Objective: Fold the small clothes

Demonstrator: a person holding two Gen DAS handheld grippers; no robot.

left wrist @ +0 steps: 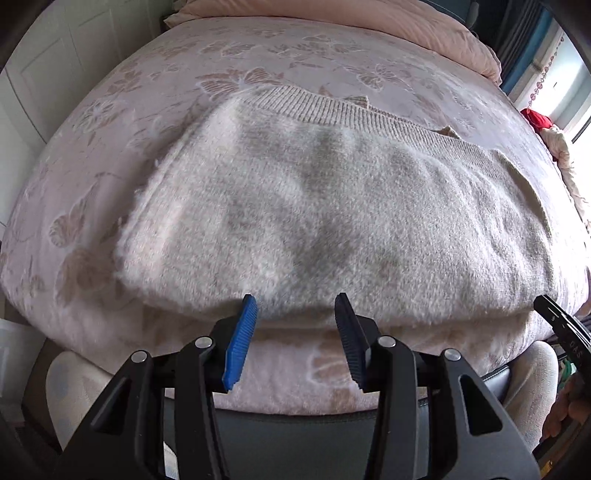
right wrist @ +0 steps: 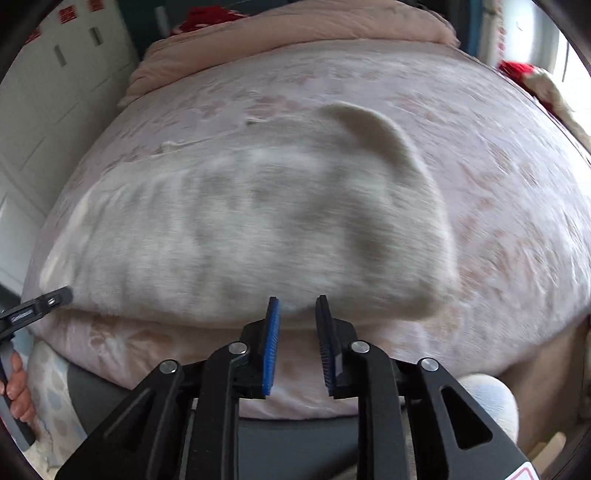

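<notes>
Sweater [left wrist: 314,206] partly folded on bed [left wrist: 110,110], near edge awaiting another fold.
Left gripper [left wrist: 295,314] and right gripper [right wrist: 295,306] both parted, grasping nothing, poised just at near hem.

Between my left gripper's [left wrist: 295,306] jaws there is a clear gap, nothing in it; just past the tips lies the near folded edge of the fuzzy sweater [left wrist: 314,206], a thick soft ridge on the bed cover [left wrist: 147,92]. My right gripper's [right wrist: 297,304] jaws stand narrower, also bare, tips at that same edge. Beyond the tips the sweater fills the middle; bare cover runs around its sides and far end. Farther ahead a rolled pink quilt [right wrist: 295,33] bars the way. Behind the tips the bed's front drops away, free.
</notes>
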